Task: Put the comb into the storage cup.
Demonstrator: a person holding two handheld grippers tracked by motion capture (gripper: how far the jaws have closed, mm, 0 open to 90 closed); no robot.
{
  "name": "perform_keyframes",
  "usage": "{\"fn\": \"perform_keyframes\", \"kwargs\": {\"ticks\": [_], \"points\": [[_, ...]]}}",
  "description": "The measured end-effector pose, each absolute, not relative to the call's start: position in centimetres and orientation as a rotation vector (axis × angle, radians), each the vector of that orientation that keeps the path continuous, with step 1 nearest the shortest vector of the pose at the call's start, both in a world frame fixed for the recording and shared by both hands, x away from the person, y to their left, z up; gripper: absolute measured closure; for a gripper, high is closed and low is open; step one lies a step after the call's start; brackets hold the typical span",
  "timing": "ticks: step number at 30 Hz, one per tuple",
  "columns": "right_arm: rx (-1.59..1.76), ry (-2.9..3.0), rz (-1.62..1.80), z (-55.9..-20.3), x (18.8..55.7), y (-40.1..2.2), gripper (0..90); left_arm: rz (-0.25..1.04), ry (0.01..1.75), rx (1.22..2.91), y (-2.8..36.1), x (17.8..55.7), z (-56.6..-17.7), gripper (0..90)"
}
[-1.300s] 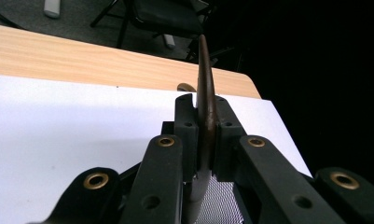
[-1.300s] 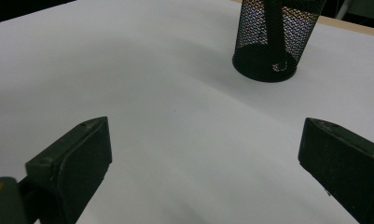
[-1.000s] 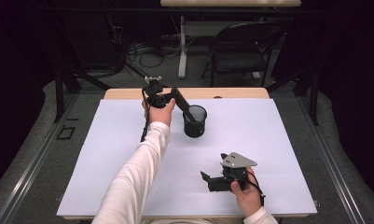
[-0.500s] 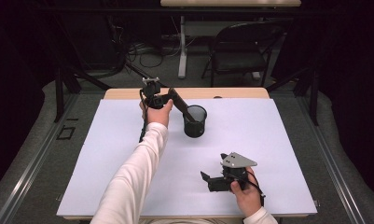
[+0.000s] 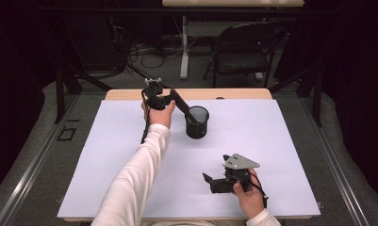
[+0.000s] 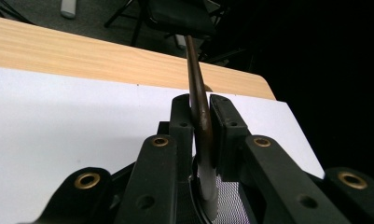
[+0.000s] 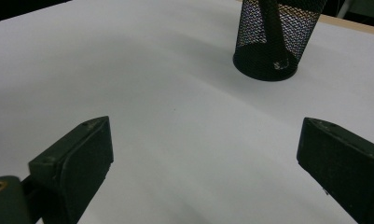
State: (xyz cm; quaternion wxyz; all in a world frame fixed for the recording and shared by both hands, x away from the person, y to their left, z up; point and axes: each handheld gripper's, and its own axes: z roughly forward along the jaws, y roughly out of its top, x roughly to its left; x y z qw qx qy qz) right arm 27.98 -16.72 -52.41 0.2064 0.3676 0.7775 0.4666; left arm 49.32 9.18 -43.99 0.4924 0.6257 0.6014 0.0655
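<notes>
Left gripper point(image 6: 201, 121) lowers a dark rod point(image 6: 197, 93) into the mesh cup point(image 5: 197, 122)

Its jaws have just eased slightly, yet grasp the rod; the right gripper point(image 7: 205, 163) rests released on the tabletop point(image 5: 106, 141).

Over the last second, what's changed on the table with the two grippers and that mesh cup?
Very little. The left gripper has kept its place above the black mesh cup, jaws closed on the dark stick-like object whose lower end sits in the cup; the jaws have just been easing open slightly, the object still between them. The right gripper stays open, resting on the white sheet. The cup has not moved.
</notes>
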Motion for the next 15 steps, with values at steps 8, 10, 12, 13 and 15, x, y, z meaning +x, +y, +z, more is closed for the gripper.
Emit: {"fn": "perform_keyframes", "kwargs": {"ticks": [8,10,12,13,15], "points": [[1.025,2.167,1.297,-52.46,27.99,-16.68,3.4,0.198,1.473,1.506,9.43,49.27,-43.78,69.6],[1.028,2.166,1.298,-52.45,28.0,-16.69,3.6,0.209,1.471,1.505,9.53,49.25,-43.75,67.5],[1.027,2.166,1.298,-52.46,28.01,-16.71,3.7,0.204,1.477,1.498,9.56,49.25,-43.72,66.2],[1.028,2.165,1.297,-52.46,28.0,-16.7,3.7,0.201,1.478,1.495,9.6,49.24,-43.7,65.4],[1.027,2.167,1.297,-52.47,28.0,-16.68,3.7,0.202,1.477,1.491,9.65,49.21,-43.64,63.1]]}}
